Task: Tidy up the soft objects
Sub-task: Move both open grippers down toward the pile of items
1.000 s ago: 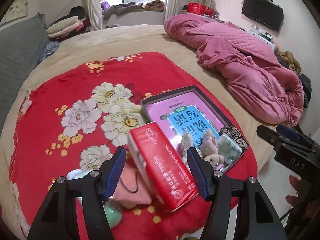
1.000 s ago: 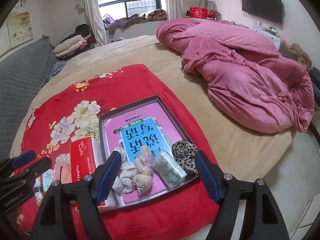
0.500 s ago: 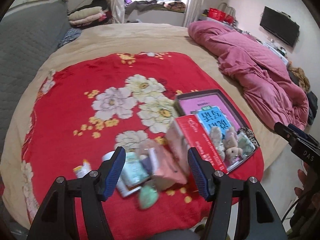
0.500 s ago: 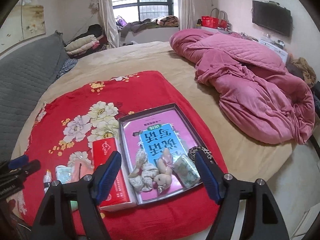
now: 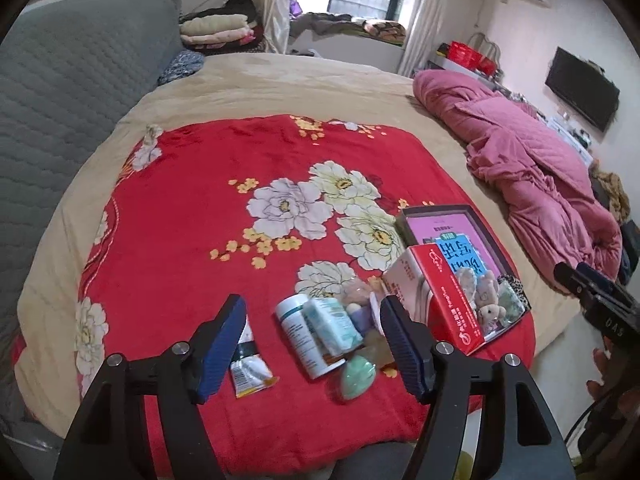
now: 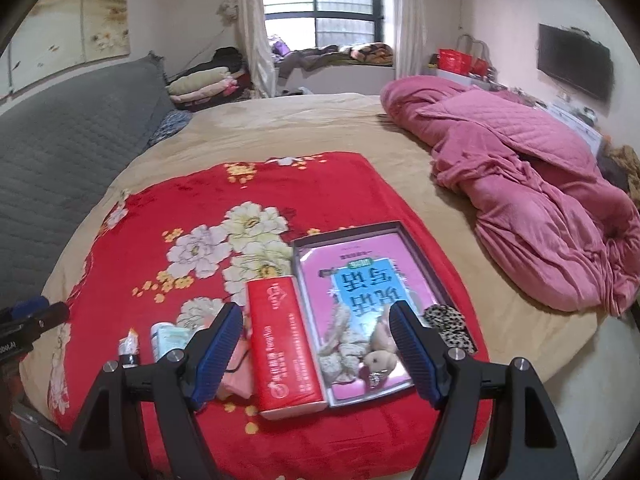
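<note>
Soft toys [image 6: 360, 354] already sit in the tray [image 6: 424, 258]; both hand-held grippers, left [image 5: 312, 350] and right [image 6: 316, 354], gape wide and empty. Pick one soft piece from the pile [image 5: 336, 332], then close gently.

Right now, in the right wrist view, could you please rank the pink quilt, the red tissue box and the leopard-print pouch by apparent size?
1. pink quilt, largest although farthest.
2. red tissue box.
3. leopard-print pouch, smallest; partly hidden behind the gripper finger.
</note>
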Tool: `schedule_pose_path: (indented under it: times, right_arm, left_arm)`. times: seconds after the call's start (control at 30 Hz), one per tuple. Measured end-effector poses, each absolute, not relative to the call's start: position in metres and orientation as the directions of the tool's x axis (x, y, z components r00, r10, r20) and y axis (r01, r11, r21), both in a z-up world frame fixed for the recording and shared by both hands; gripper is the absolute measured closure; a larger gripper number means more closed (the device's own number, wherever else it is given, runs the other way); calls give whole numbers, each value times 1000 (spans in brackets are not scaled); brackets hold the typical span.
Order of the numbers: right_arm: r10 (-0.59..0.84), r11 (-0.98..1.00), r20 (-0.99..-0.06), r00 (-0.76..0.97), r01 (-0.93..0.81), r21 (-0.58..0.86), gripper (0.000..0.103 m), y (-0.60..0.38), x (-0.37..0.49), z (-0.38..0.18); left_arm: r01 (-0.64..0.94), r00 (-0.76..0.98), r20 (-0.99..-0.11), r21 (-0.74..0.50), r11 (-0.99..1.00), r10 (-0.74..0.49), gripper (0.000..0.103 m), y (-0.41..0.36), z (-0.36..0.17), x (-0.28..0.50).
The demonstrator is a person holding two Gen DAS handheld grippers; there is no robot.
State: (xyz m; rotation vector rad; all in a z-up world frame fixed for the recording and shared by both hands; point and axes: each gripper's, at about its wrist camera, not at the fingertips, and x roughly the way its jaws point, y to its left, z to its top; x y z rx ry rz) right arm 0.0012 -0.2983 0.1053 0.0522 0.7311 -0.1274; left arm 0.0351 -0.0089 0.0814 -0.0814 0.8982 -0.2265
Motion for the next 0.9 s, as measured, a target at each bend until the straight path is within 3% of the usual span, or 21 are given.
schedule_pose_path:
  times: [0.9]
  right_arm:
    - [8,994,-734,679,-84,-66,28,-209,-4,58]
  left_arm:
    - [138,508,-829,-190,972,-234,32,6,30,22]
